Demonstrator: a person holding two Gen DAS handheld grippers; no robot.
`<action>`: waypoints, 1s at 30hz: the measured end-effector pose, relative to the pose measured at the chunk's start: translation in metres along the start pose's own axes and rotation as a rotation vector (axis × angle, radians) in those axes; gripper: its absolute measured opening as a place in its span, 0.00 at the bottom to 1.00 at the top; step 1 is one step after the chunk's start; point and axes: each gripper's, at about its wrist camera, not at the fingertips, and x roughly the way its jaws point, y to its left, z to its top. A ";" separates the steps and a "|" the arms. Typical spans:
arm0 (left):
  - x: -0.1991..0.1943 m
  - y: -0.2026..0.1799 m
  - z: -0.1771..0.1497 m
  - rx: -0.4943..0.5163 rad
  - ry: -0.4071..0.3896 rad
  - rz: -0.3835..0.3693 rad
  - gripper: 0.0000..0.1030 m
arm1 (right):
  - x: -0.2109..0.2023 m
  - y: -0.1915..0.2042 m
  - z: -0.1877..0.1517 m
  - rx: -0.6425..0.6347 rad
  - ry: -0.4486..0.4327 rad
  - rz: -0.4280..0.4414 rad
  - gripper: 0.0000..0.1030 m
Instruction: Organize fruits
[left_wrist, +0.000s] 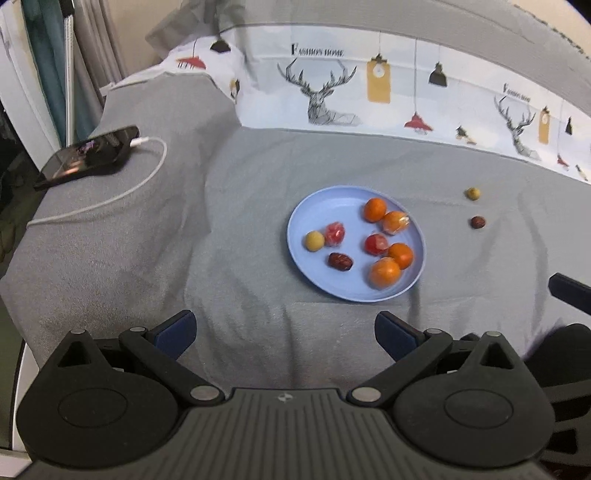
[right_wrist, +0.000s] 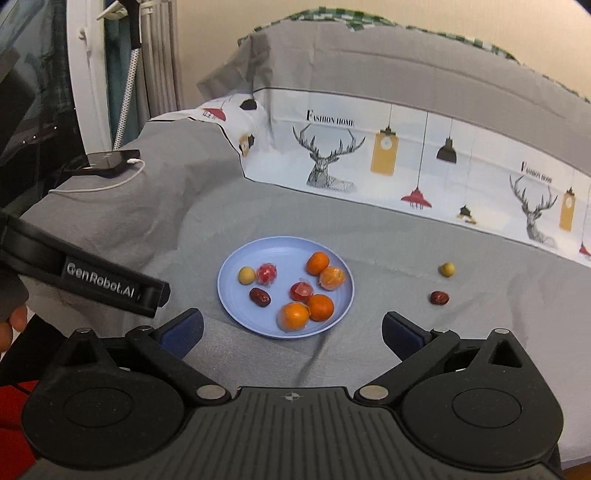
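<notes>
A light blue plate (left_wrist: 306, 218) (right_wrist: 236, 266) lies on the grey bedspread and holds several fruits: oranges (left_wrist: 385, 273) (right_wrist: 293, 315), wrapped red fruits (left_wrist: 334, 234) (right_wrist: 266, 274), a yellow-green fruit (left_wrist: 314, 240) (right_wrist: 246, 275) and a dark red date (left_wrist: 340, 261) (right_wrist: 259, 297). To the right of the plate, on the cloth, lie a small green fruit (left_wrist: 472, 193) (right_wrist: 447, 269) and another date (left_wrist: 478, 222) (right_wrist: 439, 297). My left gripper (left_wrist: 284, 332) is open and empty, short of the plate. My right gripper (right_wrist: 293, 332) is open and empty, at the plate's near rim.
A phone (left_wrist: 88, 157) (right_wrist: 109, 159) with a white charging cable (left_wrist: 122, 190) lies on the raised bedding at the far left. A patterned pillow (left_wrist: 369, 92) (right_wrist: 369, 155) runs along the back. The left gripper's body (right_wrist: 92, 280) shows at the left of the right wrist view.
</notes>
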 end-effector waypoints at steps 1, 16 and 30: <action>-0.003 -0.001 0.000 0.005 -0.010 0.002 1.00 | -0.003 0.000 0.000 -0.003 -0.007 -0.002 0.99; -0.013 -0.012 -0.005 0.036 -0.022 -0.005 1.00 | -0.015 -0.001 -0.004 -0.003 -0.042 -0.014 0.99; 0.008 -0.019 0.005 0.044 0.025 -0.026 1.00 | 0.003 -0.007 -0.006 0.015 -0.024 -0.024 0.99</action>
